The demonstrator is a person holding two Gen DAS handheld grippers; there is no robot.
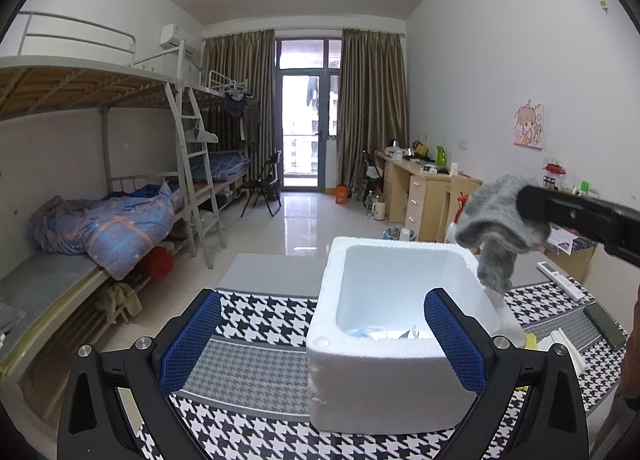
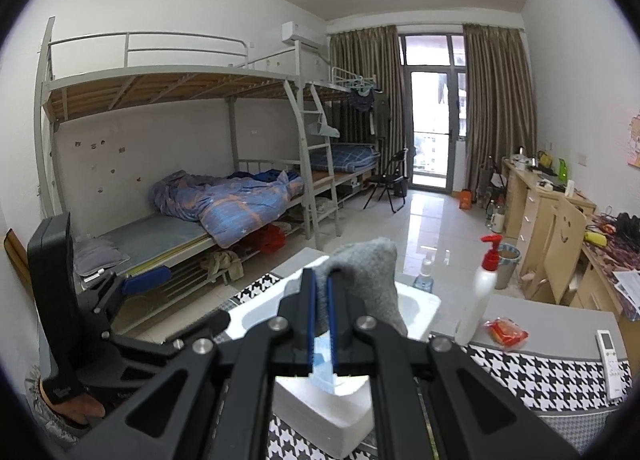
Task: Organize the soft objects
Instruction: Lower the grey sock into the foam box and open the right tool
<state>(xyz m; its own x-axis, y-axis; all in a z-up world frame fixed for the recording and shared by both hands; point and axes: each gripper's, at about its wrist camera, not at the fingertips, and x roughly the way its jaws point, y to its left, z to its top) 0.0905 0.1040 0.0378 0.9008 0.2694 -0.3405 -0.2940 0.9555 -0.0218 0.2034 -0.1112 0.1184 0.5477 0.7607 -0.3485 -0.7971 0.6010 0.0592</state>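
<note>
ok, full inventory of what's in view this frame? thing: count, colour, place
soft grey knitted sock: 1, grey, hanging over the box's right rim
white foam box: 1, white, on the cloth; pale blue items inside
black-and-white houndstooth cloth: 1, covers the table
white pump bottle with red top: 1, beyond the box
red snack packet: 1, right of the bottle
white remote control: 1, table's right edge
metal bunk beds: 2, grey, left wall
blue patterned quilt: 1, lower bunk
black folding chair: 1, near the balcony door
left hand-held gripper: open, before the box
right hand-held gripper: shut on the sock
</note>
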